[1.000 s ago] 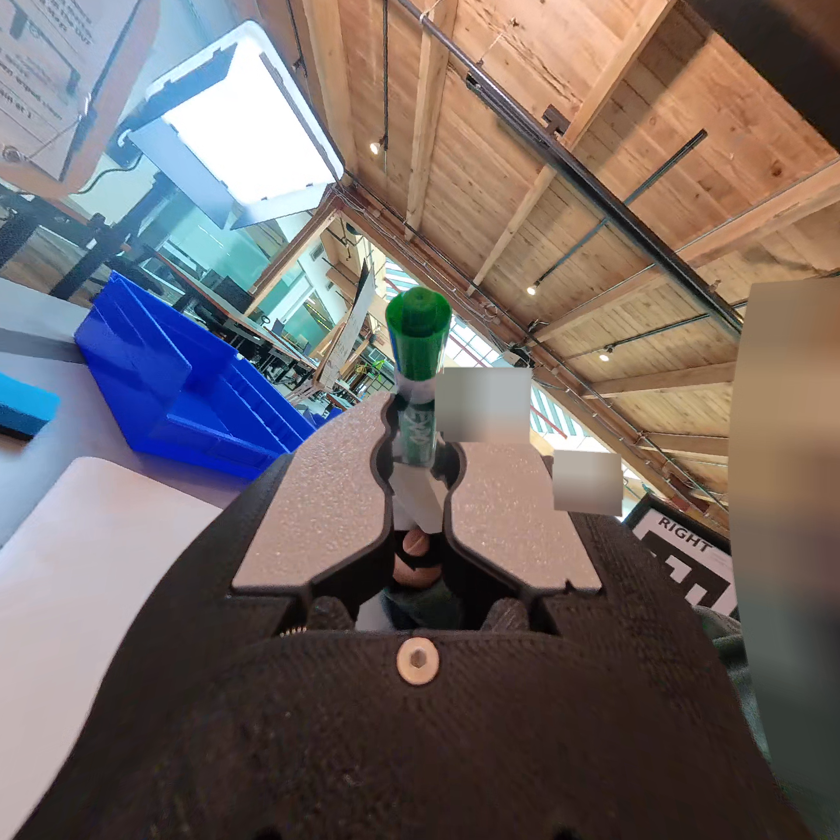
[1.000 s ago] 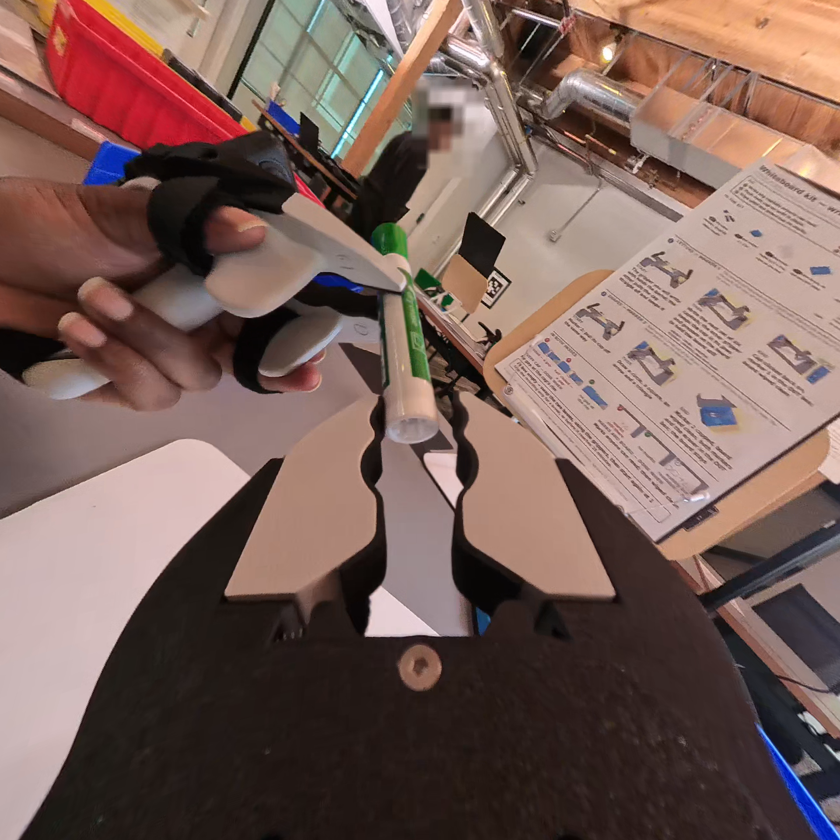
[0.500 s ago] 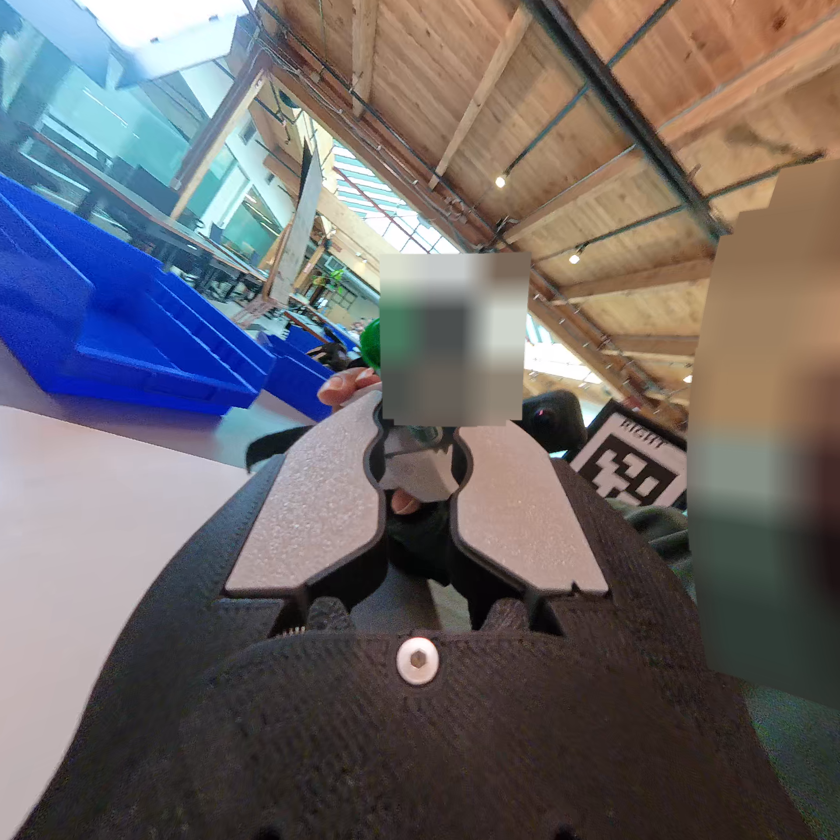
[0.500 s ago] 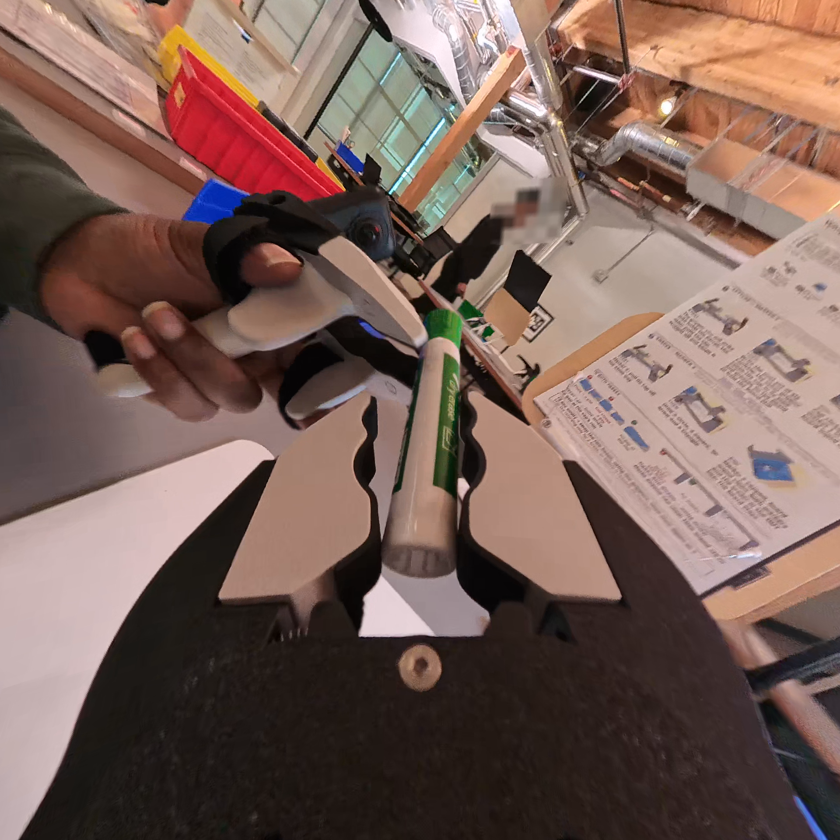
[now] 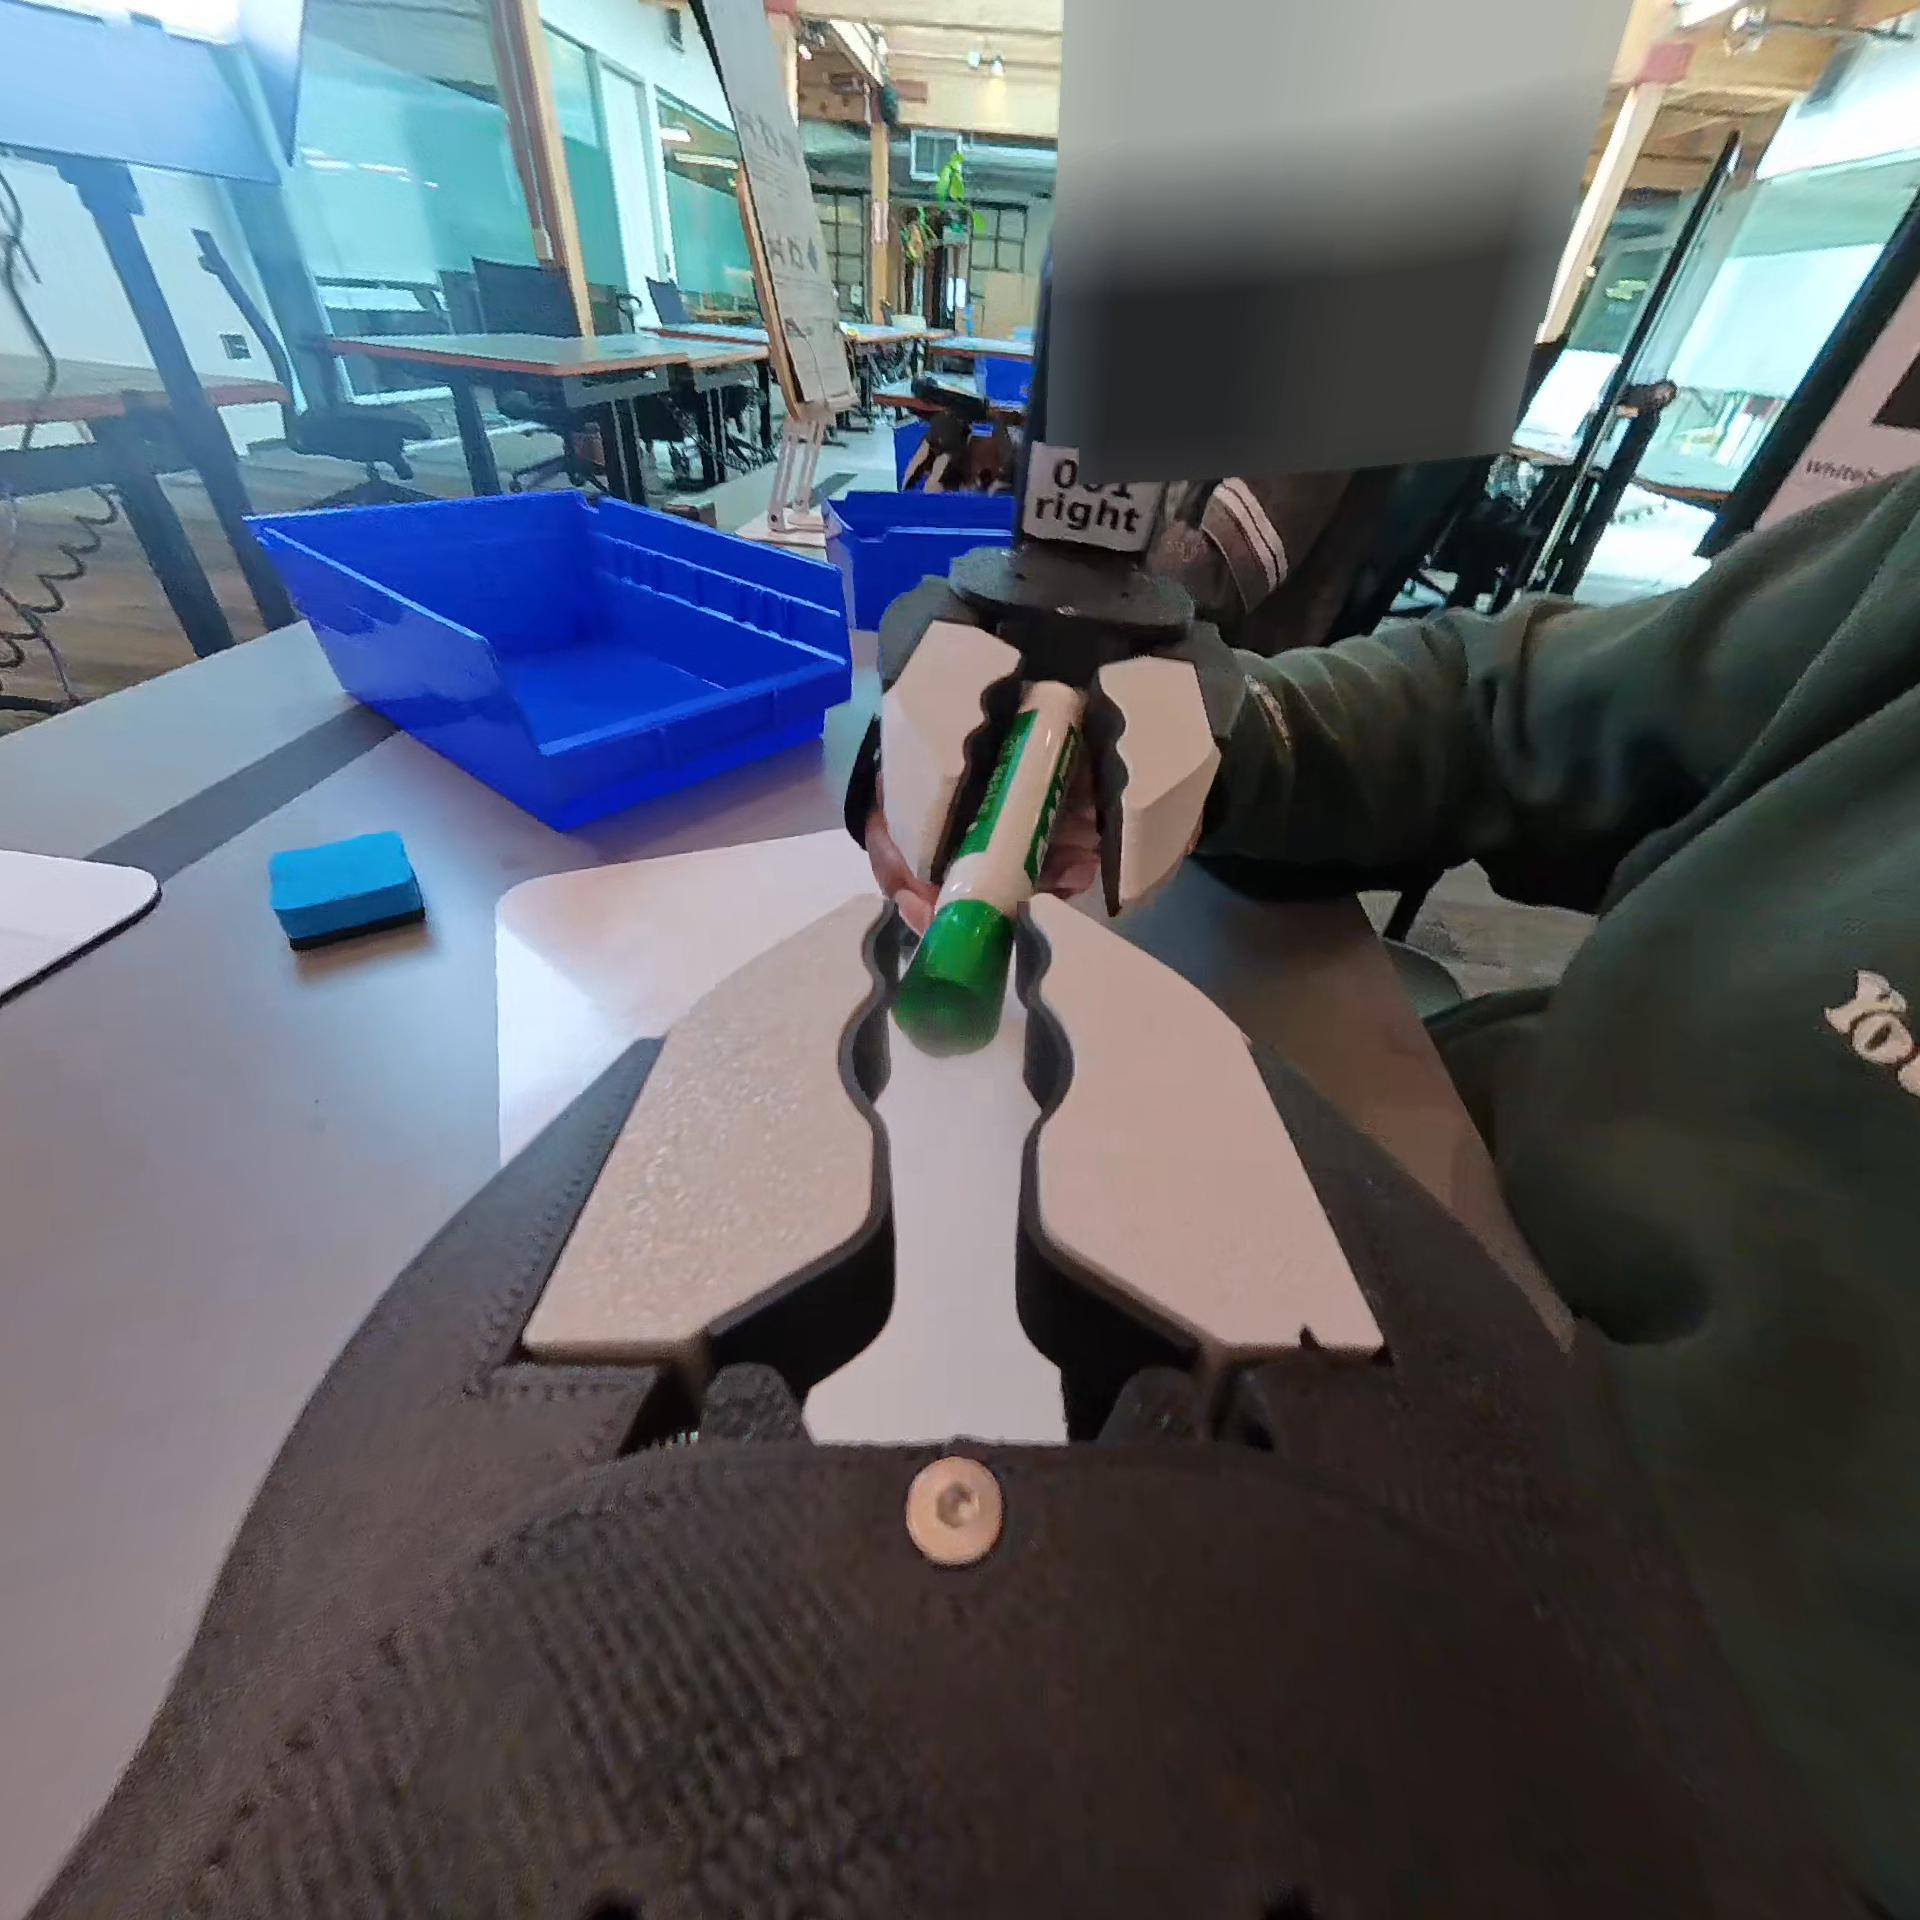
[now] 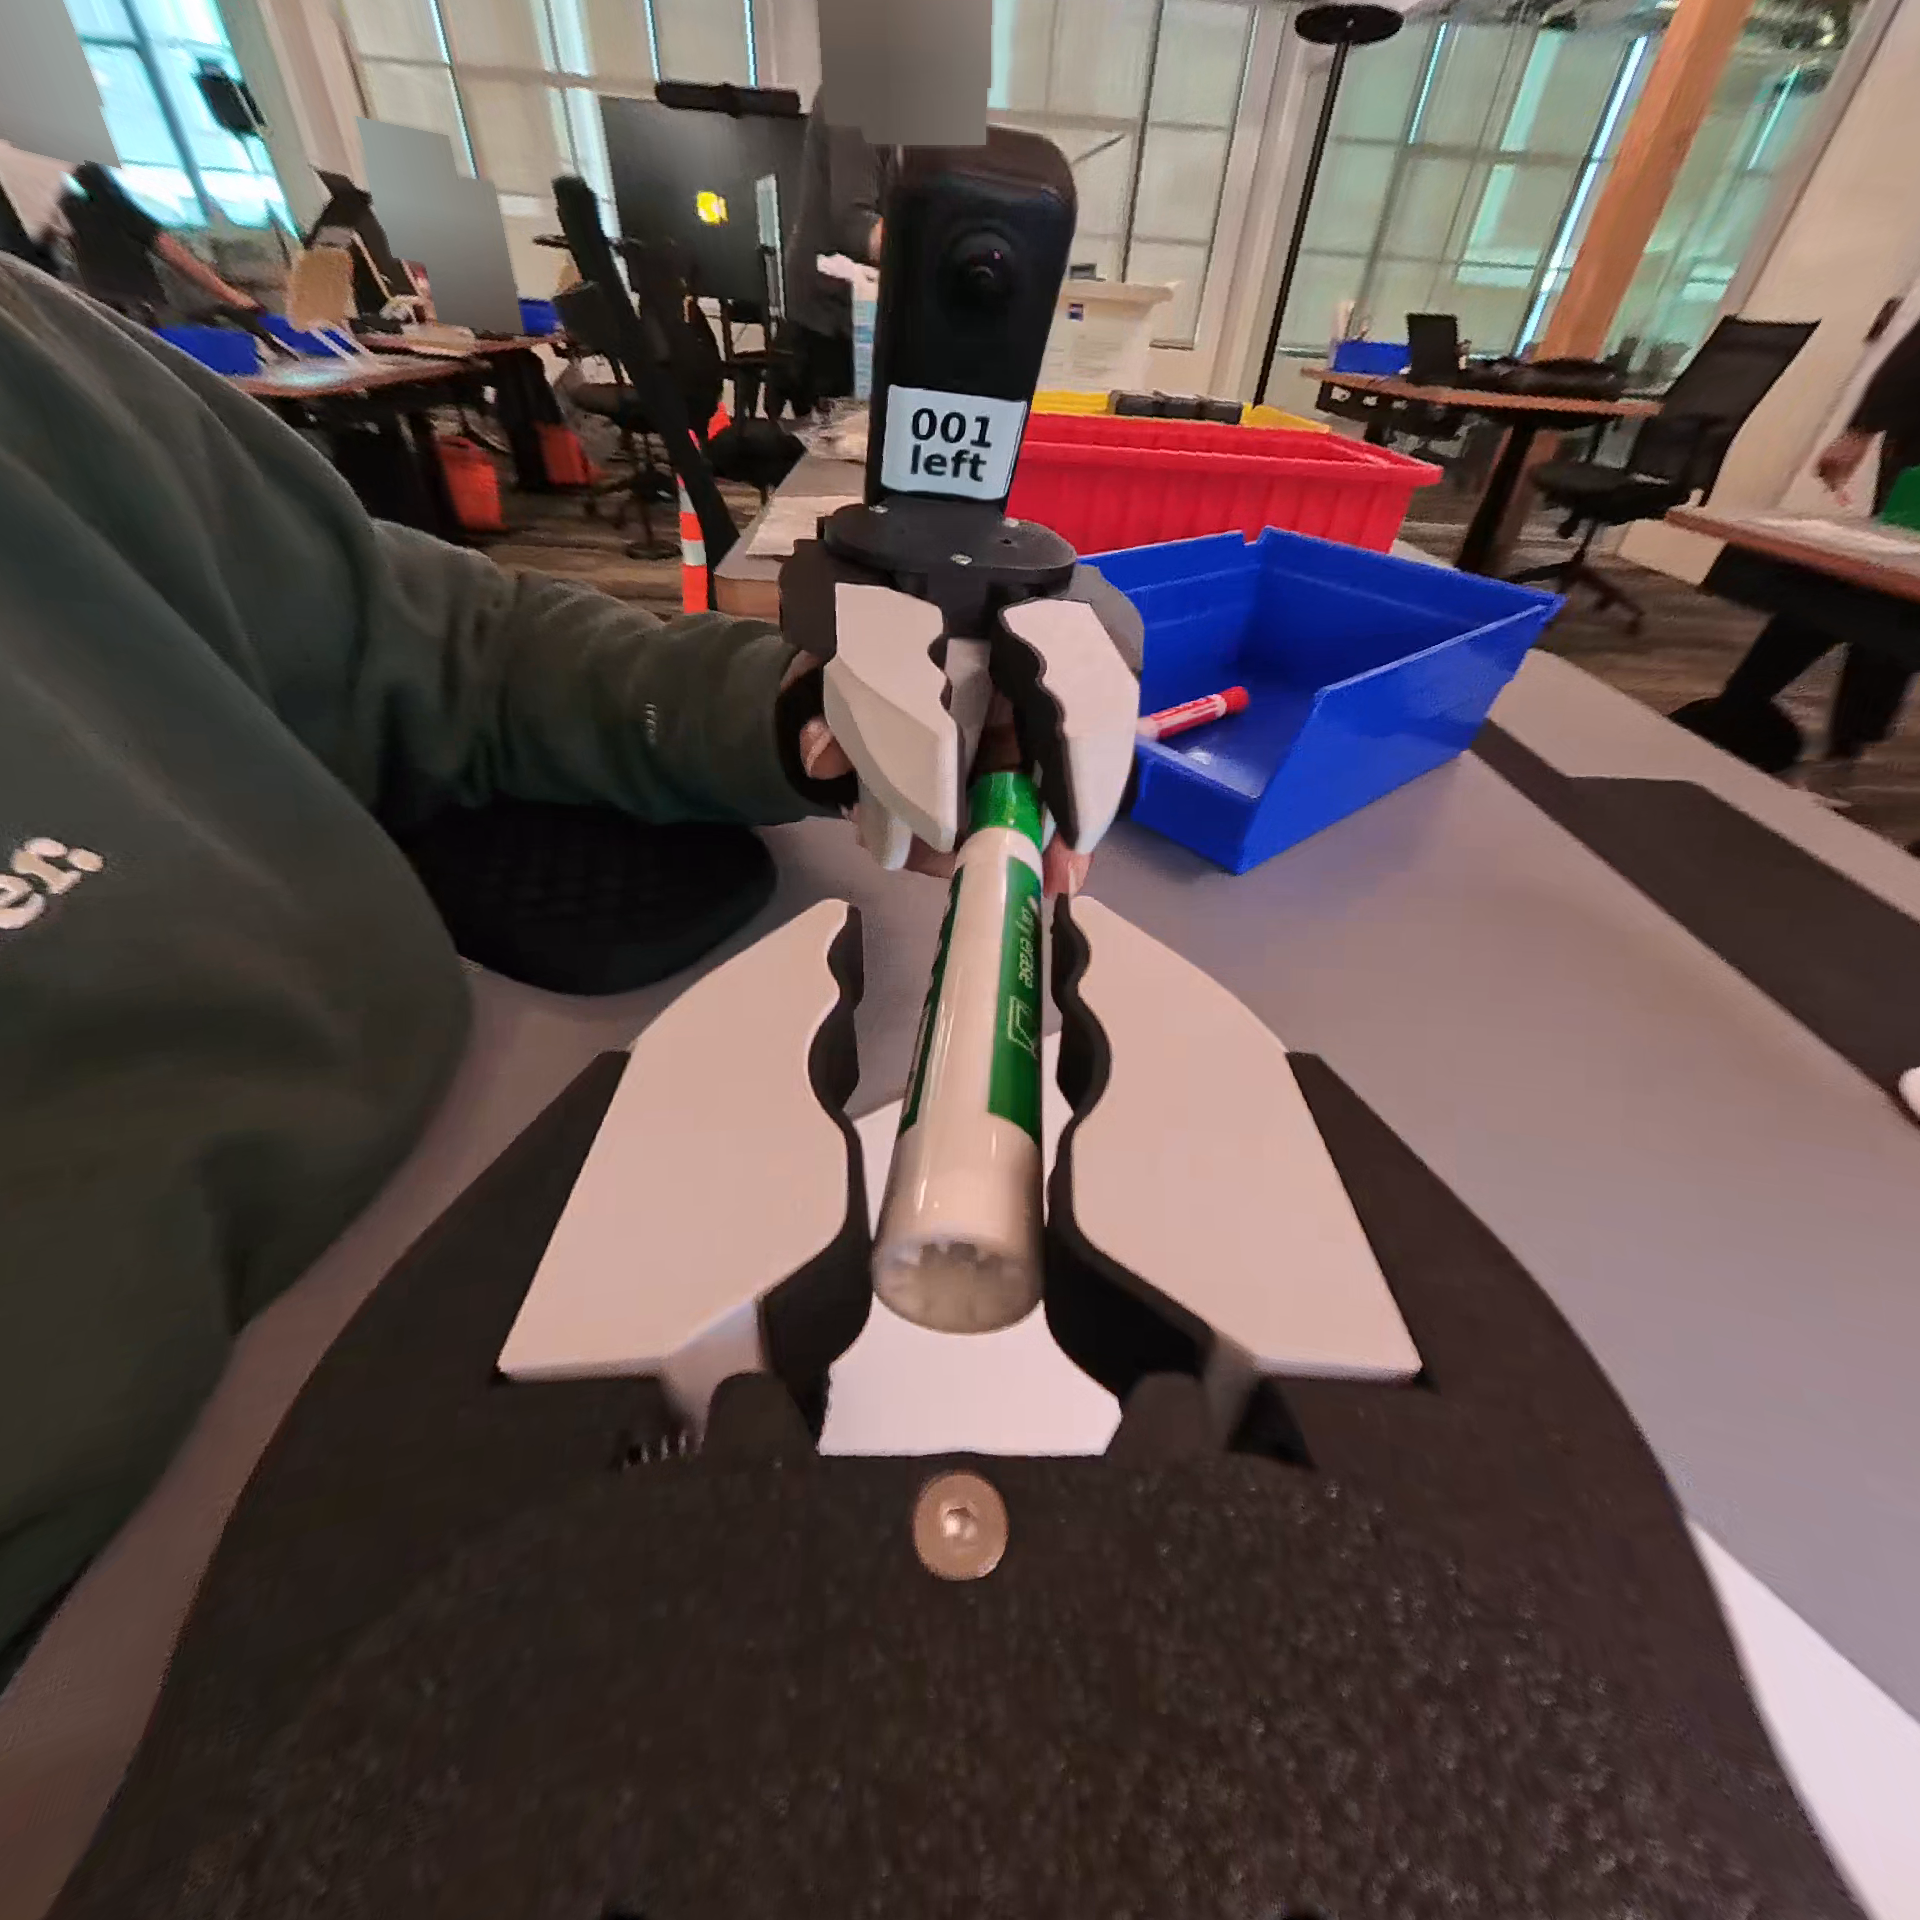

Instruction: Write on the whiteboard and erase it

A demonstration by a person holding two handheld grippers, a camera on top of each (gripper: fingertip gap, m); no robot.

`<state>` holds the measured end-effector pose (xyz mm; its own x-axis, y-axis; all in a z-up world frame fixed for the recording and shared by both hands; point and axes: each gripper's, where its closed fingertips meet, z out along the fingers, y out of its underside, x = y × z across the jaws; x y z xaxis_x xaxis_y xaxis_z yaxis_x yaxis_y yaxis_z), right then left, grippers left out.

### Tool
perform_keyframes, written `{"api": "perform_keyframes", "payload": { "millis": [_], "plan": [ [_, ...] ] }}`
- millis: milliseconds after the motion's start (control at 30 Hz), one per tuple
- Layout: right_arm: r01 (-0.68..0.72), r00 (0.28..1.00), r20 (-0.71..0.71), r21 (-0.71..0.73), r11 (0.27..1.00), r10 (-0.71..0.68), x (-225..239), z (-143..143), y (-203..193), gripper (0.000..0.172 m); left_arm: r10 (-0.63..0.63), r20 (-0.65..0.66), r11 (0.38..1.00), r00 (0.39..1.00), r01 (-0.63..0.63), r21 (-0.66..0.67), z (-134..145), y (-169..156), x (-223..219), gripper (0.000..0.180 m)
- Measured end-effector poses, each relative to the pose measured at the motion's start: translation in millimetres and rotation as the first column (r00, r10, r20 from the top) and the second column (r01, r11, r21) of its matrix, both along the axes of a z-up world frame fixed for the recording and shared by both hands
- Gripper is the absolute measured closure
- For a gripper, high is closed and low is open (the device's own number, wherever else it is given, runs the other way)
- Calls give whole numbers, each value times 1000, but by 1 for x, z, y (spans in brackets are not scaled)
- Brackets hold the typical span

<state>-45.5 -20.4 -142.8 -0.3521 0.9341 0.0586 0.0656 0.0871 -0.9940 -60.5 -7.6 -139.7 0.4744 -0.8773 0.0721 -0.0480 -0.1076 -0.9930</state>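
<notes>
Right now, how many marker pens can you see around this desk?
2. A green marker is stretched between the two tools, cap end in the left tool, barrel between the right tool's fingers. A red marker lies in the blue bin. More may be hidden.

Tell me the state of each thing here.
Green marker: capped, off the table.
Left gripper: shut on the cap.
Right gripper: open around the barrel.
Whiteboard: blank.
Eraser: lying on the table.
Blue bin: holds a red marker.
</notes>
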Motion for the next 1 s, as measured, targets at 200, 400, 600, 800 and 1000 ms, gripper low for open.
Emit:
{"api": "perform_keyframes", "payload": {
  "millis": [200,400,600,800,1000],
  "plan": [
    [-39,999,-35,-126,991,35,-2,10,1,137,-17,-81,999,997,21,47,-8,-8,4,158],
    [-64,997,-51,-183,981,56,0,14,3,137,-10,-96,997,995,17,70,-8,-10,2,164],
    [-86,995,-76,-239,967,70,3,20,3,137,-2,-146,995,989,16,98,-13,-10,4,150],
    [-99,994,-61,-238,966,86,3,19,-2,137,-16,-181,995,983,34,98,-19,-12,8,160],
    [-109,994,-31,-222,969,105,4,16,-4,138,-46,-172,997,984,55,46,-17,-17,8,160]
  ]
}}
